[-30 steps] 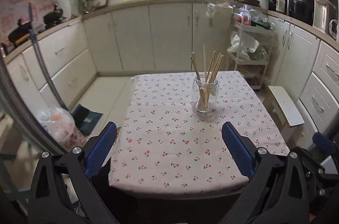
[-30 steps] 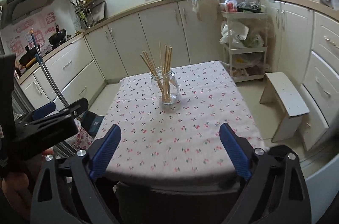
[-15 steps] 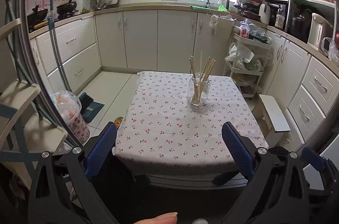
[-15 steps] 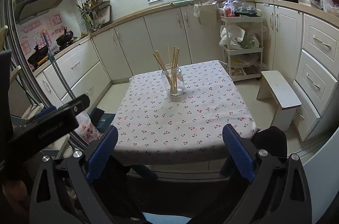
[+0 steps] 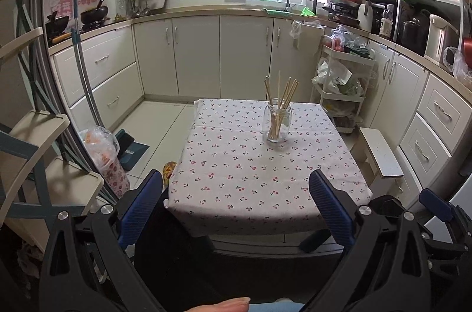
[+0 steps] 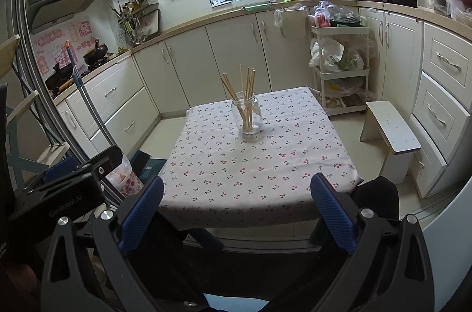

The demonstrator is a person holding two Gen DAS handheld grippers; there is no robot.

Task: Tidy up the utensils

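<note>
- The left tool (image 5: pixel 236 202) hangs with its blue-padded fingers (image 5: pixel 141 204) spread wide and nothing between them, back from the near edge of the worktop (image 5: pixel 236 194).
- The right tool (image 6: pixel 236 202) is likewise spread wide and empty, just short of the same edge.
- Well ahead of both tools, a clear glass jar (image 5: pixel 276 123) stands upright on the cherry-print cloth (toward the far half of the worktop), slightly right of centre from the left tool and near centre from the right one.
- A bundle of wooden chopsticks (image 5: pixel 280 96) stands in the jar, their tops fanning out above its rim.
- A white stool (image 6: pixel 389 135) stands on the floor to the right of the worktop.
</note>
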